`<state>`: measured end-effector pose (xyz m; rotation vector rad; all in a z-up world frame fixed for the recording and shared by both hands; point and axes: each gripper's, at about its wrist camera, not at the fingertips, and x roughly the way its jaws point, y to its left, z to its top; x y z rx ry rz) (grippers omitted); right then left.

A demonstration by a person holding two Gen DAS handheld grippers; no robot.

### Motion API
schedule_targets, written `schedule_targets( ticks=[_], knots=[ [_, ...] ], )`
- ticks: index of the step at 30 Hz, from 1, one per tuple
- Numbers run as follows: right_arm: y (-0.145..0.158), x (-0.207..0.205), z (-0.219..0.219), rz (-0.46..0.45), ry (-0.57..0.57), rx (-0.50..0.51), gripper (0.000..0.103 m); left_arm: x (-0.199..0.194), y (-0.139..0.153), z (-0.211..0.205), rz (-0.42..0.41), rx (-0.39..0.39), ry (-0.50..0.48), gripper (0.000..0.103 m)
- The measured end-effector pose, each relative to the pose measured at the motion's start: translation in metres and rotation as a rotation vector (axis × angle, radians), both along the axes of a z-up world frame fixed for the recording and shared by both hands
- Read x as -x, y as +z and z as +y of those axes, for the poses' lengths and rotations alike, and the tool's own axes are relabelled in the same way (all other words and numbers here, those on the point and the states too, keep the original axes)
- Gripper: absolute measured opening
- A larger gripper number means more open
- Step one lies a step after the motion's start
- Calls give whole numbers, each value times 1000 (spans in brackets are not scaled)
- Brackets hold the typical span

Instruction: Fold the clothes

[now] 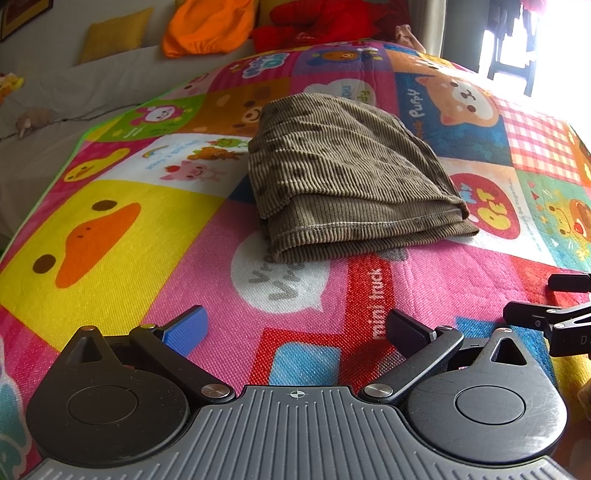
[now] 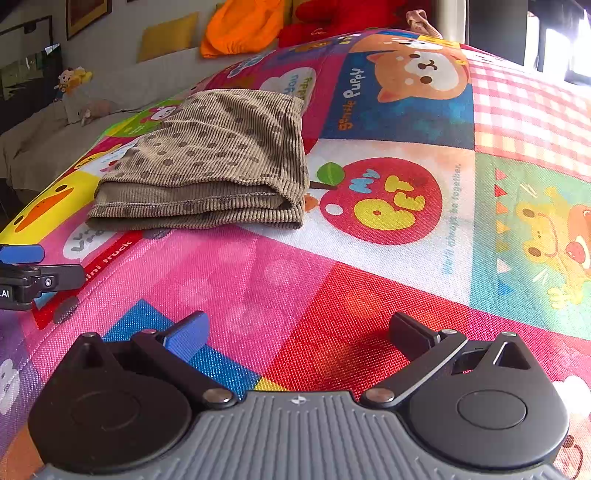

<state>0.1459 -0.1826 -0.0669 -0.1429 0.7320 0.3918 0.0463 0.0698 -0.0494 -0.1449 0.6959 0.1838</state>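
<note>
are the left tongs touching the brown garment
Apart. The left wrist view shows the open left tongs short of the folded garment, with bare mat between them.

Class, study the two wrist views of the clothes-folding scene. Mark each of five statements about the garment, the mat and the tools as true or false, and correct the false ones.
1. The brown corduroy garment lies folded in layers on the cartoon play mat. True.
2. The left tool is clamped on the garment. False: it is open, short of the garment, holding nothing.
3. The right tool is open over bare mat. True.
4. The garment covers the red apple print. False: the apple shows fully, beside the garment.
5. An orange cloth lies beyond the mat's far end. True.
</note>
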Motion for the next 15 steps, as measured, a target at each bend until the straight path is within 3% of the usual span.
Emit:
schedule_targets(
  ticks=[15],
  knots=[
    [1,1,2,3,-8,5,103,6,2,10,-48,62,-6,103]
  ],
)
